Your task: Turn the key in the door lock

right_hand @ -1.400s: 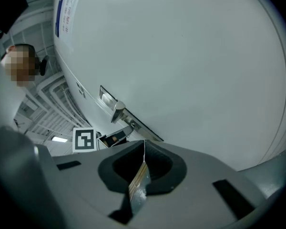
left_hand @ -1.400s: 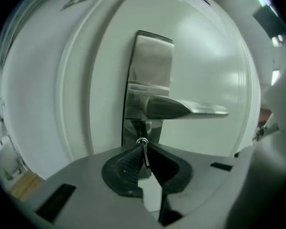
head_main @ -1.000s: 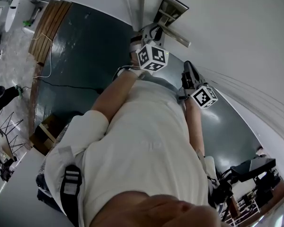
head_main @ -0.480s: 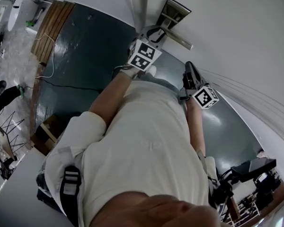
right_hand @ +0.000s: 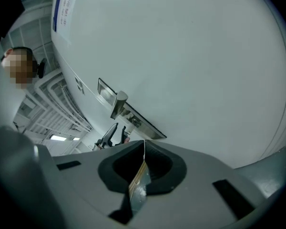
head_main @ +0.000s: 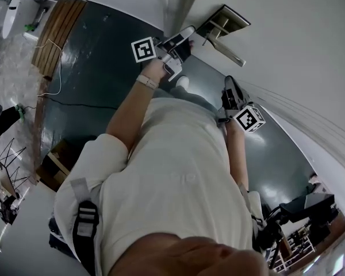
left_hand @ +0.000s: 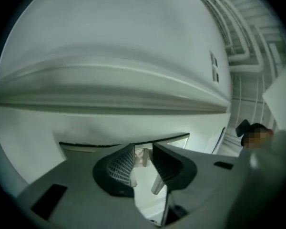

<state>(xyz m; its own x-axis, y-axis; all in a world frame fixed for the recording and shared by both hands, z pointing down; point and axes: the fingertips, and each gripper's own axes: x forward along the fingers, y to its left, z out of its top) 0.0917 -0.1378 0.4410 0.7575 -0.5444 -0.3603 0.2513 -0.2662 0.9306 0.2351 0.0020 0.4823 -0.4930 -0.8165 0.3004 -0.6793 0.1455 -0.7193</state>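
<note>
First, keep the right gripper (right_hand: 143, 147) clenched on nothing and parked clear of the white door (head_main: 287, 45). Further out, steady the left gripper (left_hand: 143, 150), jaws just opened and empty, short of the handle plate (head_main: 223, 22). Look for the key there, too small to make out; square both pads (left_hand: 123, 163) flat on its bow, close firmly, then roll without prying.

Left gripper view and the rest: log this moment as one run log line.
left gripper: fingers open, just been opening, nothing between | right gripper: shut, empty | door handle: not gripped | key: not made out
</note>
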